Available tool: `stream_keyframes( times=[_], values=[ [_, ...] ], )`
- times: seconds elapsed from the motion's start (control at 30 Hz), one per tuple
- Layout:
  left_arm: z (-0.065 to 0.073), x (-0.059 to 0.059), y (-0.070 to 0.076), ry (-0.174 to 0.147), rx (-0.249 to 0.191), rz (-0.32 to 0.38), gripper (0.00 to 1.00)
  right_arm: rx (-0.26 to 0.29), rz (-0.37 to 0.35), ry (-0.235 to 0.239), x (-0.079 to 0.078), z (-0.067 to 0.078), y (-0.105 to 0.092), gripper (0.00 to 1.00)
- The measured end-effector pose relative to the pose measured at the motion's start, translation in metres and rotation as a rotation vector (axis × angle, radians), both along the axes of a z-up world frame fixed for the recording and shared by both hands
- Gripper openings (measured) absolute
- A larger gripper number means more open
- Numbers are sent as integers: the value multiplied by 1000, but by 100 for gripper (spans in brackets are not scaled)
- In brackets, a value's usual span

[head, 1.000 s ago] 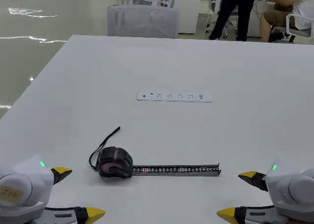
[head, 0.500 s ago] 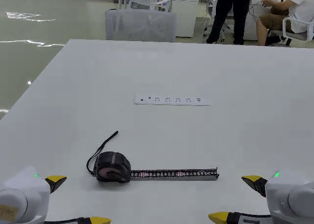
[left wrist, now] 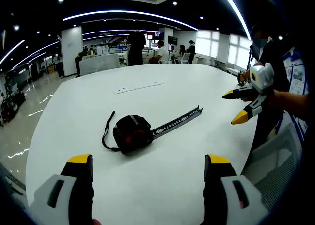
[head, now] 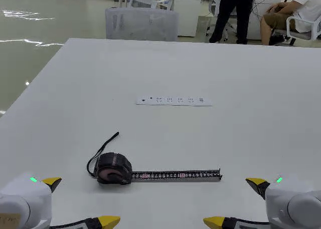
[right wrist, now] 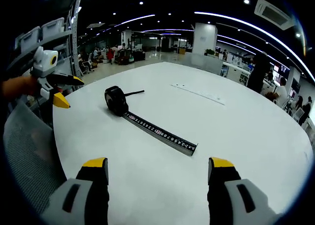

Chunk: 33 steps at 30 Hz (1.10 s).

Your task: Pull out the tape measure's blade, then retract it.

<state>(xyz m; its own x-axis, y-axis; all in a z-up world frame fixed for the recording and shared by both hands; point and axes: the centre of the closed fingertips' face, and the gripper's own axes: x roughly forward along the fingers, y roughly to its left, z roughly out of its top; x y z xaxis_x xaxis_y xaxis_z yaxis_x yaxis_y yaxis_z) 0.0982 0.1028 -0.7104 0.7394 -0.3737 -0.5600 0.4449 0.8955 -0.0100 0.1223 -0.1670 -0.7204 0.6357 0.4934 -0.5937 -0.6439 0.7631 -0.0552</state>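
**Tape measure lies with blade out, both grippers open and clear of it**

The tape measure [head: 114, 168] rests on the white table [head: 150, 63], near its front edge and between the two grippers. Its dark round case sits at the left end. The blade [head: 175, 175] is drawn out flat on the tabletop and runs straight to the right. The long axis therefore lies across the head view, roughly parallel to the white power strip [head: 174, 100] farther back. The blade's end hook [head: 219, 174] points toward the right gripper [head: 233, 202]. A black wrist strap [head: 103, 148] loops off the case, up and to the left.

The left gripper [head: 80, 201] hovers at the lower left, short of the case. Its yellow-tipped jaws are spread wide and hold nothing. The right gripper's jaws are equally wide and empty, just off the hook end. In each gripper view, the tape lies on the table well beyond the tips of the parted jaws.

Against the frame from a second ago, the blade shows the same length out. The case, strap and blade keep their place relative to the power strip, and the small shift in the picture comes from the headset. Both grippers stay low at the corners, apart from the tape. Their lower yellow tips reach a little nearer the middle of the head view.
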Motion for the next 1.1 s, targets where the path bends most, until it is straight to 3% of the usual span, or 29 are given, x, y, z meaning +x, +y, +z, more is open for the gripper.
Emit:
stream_keyframes(
  times=[0.27, 0.73, 1.1],
  values=[
    [-1, -5, -3, 0, -6, 32, 98, 8, -19, 2, -1, -1, 1, 90],
    [3, 0, -13, -20, -41, 77, 99, 30, -53, 10, -4, 2, 5, 93],
    [5, 6, -25, -37, -33, 109, 99, 37, -52, 7, -4, 4, 8, 94]
  ],
)
